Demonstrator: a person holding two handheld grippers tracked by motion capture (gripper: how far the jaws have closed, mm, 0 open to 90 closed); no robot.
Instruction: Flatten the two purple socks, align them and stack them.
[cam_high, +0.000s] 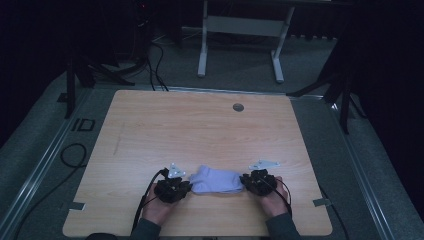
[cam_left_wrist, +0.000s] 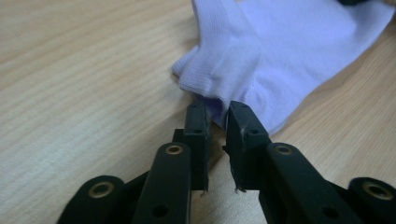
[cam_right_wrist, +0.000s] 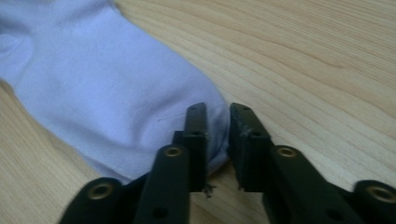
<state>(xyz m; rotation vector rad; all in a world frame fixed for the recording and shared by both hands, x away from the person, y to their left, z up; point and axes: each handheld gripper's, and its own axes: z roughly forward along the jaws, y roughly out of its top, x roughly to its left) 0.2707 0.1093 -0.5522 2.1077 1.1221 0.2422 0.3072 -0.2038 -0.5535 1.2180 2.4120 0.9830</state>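
Black fingers (cam_left_wrist: 239, 122) at sock (cam_left_wrist: 280, 51) cuff; toe in right gripper view.

The wooden table (cam_high: 200, 125) lay bare ahead of you, from the sock (cam_high: 216, 180) to the far edge, so either hand could have passed forward freely there; a small grey disc (cam_high: 238, 107) sat flush near the far edge. The sock filled the stretch between the left gripper (cam_high: 186, 186) and the right gripper (cam_high: 245, 182), blocking any direct inward path. Outward of each gripper the tabletop stood open to its side edges. Beyond the table, a white desk frame (cam_high: 240, 30) and dark stands (cam_high: 345, 90) bounded the floor.
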